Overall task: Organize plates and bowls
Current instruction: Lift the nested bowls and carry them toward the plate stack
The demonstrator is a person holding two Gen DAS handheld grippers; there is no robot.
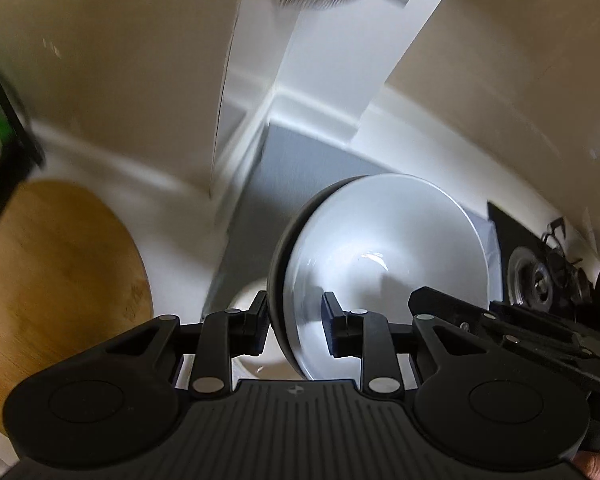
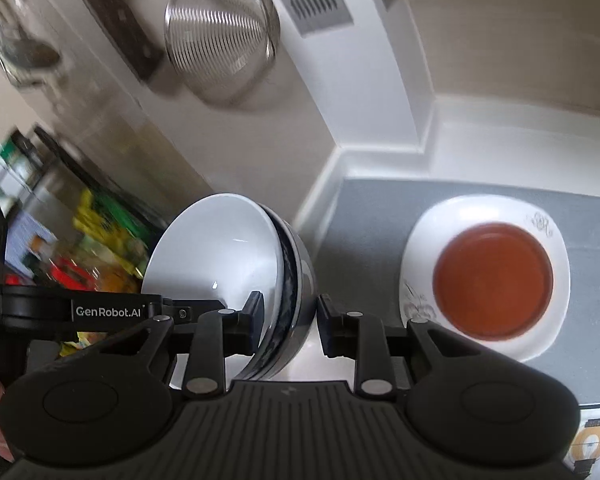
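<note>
1. A white-lined, dark-skinned bowl (image 1: 384,264) hangs in the air, tilted on edge, with both grippers clamped on its rim.
2. The left gripper (image 1: 296,320) straddles the rim with 1 finger outside on the dark wall and 1 inside on the white. The right gripper (image 2: 288,320) does the same from the opposite side; in its view the bowl (image 2: 228,268) shows a dark edge that may be a 2nd bowl nested under it, though that cannot be told for sure.
3. A 2-sided pinch looks chosen because a smooth, deep bowl held by 1 narrow rim grip would swing; the 2 grips steady it and set its tilt.
4. On the grey mat (image 2: 364,240) sits a white plate (image 2: 424,240) with printed flowers, and a brown dish (image 2: 494,280) rests in its middle. This stack appears to be where crockery is being gathered, so the bowl probably goes on or beside it.
5. A round wooden board (image 1: 60,280) lies on the white surface (image 1: 172,240) to the left, well apart from the mat.
6. A hob burner (image 1: 536,280) is near the right edge of the left view, beside the mat.
7. A wire strainer (image 2: 220,36) hangs on the wall above, and coloured packets (image 2: 100,220) crowd the left.
8. The wall corner (image 2: 380,148) close behind the mat limits room, and the brown dish stands in the way of a flat landing on the plate.
</note>
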